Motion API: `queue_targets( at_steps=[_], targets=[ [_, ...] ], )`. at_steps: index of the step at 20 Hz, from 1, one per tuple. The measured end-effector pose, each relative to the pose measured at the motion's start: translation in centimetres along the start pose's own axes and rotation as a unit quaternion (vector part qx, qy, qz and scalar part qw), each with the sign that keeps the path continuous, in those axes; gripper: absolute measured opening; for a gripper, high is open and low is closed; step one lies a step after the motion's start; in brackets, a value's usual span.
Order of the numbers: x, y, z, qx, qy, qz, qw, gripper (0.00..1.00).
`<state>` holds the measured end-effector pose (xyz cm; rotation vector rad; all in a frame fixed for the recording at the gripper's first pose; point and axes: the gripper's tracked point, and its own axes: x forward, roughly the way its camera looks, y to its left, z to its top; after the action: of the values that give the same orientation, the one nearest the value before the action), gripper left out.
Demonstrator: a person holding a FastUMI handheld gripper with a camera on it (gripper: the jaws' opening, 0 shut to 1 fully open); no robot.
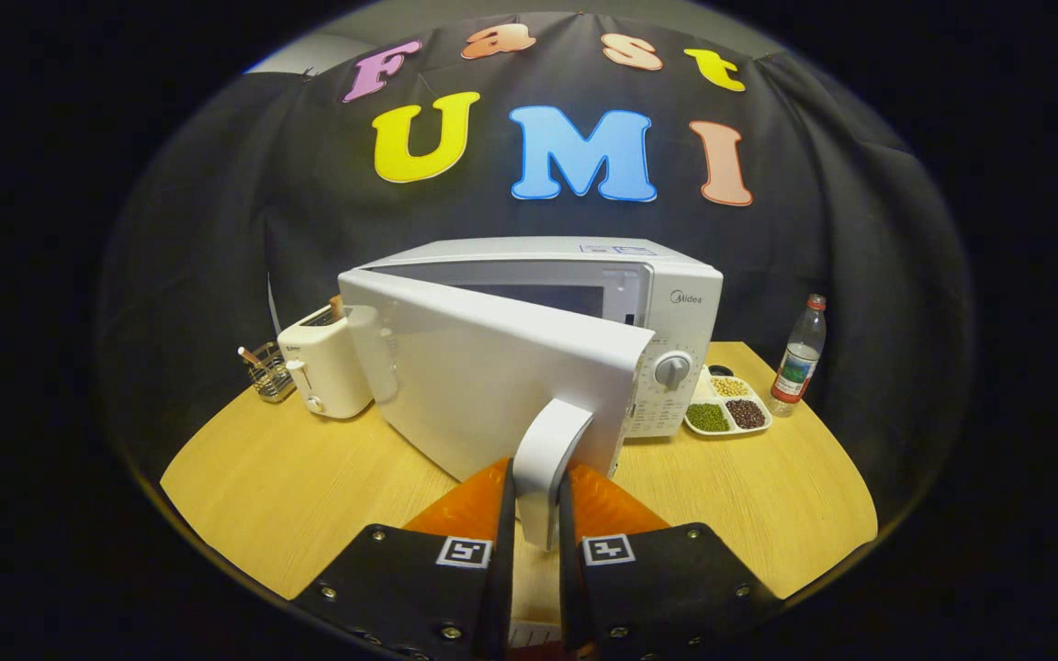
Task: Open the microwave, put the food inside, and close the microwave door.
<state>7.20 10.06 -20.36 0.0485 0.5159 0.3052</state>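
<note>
Wooden table [309, 496], microwave [639, 303] mid-table; gripper [536, 500] clamped on door handle [547, 468], door [492, 386] partly swung out, opening step underway; next keep pulling wider; food tray [726, 408] just right of microwave

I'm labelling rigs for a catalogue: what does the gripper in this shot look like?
The gripper has two broad, flat finger plates, each with a small square black-and-white marker near its inner edge and several round screws. Ribbed wedge-shaped pads run forward from the plates to narrow tips. No cables or sleeve visible.
</note>
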Motion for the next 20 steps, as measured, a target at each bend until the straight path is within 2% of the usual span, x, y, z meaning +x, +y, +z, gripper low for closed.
queue_targets(
  at_steps=[14, 20],
  targets=[
    [-5.9, 11.8, -4.2, -0.011, -0.01, 0.023, 1.0, 0.24],
    [-7.3, 17.9, -5.7, -0.023, -0.008, 0.06, 0.998, 0.24]
  ],
)
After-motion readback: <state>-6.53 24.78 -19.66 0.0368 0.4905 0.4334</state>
